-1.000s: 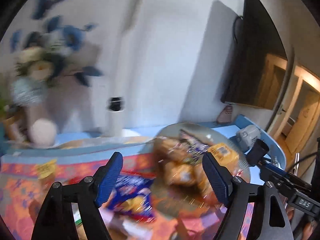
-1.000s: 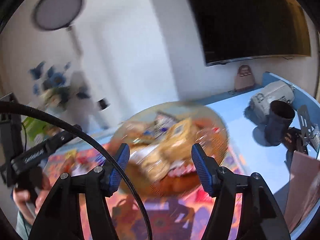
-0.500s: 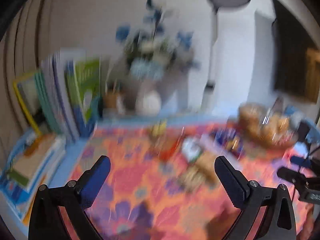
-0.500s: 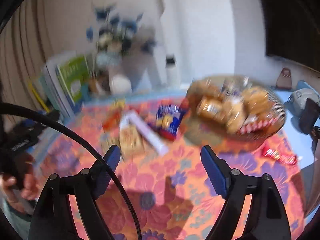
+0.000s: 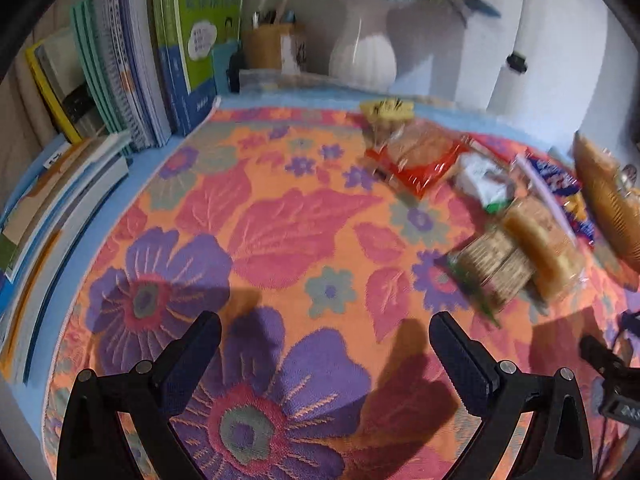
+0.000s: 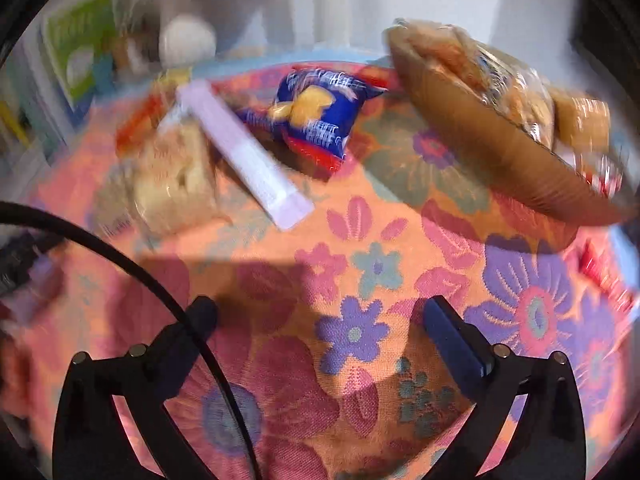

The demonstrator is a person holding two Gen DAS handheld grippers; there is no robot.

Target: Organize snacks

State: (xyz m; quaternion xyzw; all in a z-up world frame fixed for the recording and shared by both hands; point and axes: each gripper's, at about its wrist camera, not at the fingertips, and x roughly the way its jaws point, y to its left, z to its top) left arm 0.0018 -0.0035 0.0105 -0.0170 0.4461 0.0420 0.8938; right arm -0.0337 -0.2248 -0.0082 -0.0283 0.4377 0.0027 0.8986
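Several wrapped snacks lie on a floral cloth [image 5: 280, 216]: a red packet [image 5: 424, 156], a cracker pack [image 5: 496, 268], a cake bar [image 5: 544, 244] and a yellow packet [image 5: 386, 108]. In the right wrist view I see a blue chip bag [image 6: 320, 112], a pale lilac box [image 6: 248, 152] and a brown basket [image 6: 492, 136] filled with snacks. My left gripper [image 5: 324, 352] is open and empty above the cloth, left of the snacks. My right gripper [image 6: 320, 328] is open and empty, nearer than the blue bag.
Books [image 5: 168, 52] stand and lie stacked at the left edge. A white vase [image 5: 362, 56] and a wooden pen holder [image 5: 268, 46] stand at the back by the wall. A red packet [image 6: 604, 280] lies at the right, by the basket.
Both grippers have pulled back from the basket and tilted down toward the cloth. The left view has swung left to the books. Both stay open.
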